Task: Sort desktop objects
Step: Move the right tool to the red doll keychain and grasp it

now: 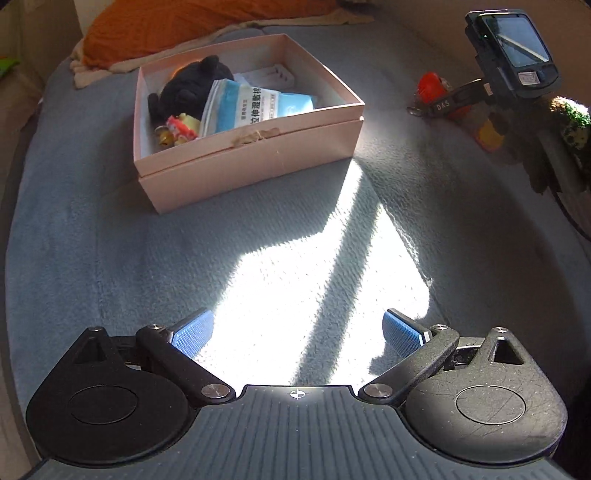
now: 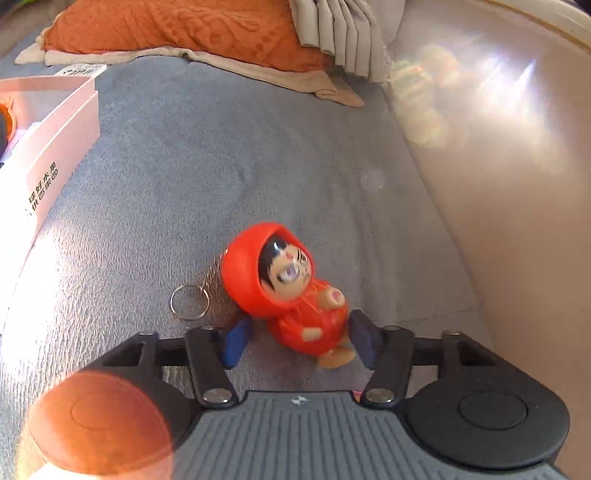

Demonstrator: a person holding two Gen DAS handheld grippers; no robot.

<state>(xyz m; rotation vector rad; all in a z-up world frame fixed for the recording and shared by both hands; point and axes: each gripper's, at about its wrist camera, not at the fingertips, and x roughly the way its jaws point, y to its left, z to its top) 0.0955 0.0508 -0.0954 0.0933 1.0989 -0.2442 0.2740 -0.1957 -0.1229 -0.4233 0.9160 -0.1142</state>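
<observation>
A red hooded figurine (image 2: 291, 295) with a keyring (image 2: 190, 302) stands tilted and blurred on the grey-blue blanket. My right gripper (image 2: 301, 341) straddles its lower body. The right pad (image 2: 364, 341) sits against the figurine, and a thin dark gap shows at the left pad (image 2: 236, 343). In the left wrist view the same figurine (image 1: 430, 86) shows far right, beside the right gripper's body. The pink box (image 1: 258, 158) holds a black plush (image 1: 192, 85), a blue-white packet (image 1: 255, 103) and a small red-yellow toy (image 1: 181, 129). My left gripper (image 1: 297, 332) is open over sunlit blanket, holding nothing.
An orange pillow (image 2: 177, 29) on a beige cloth lies at the back, with a curtain (image 2: 340, 33) beside it. A pale raised edge (image 2: 498, 221) borders the blanket on the right. The pink box (image 2: 55, 147) lies left of the figurine. A yellow object (image 1: 489, 134) and a green crocheted piece (image 1: 572, 114) sit far right.
</observation>
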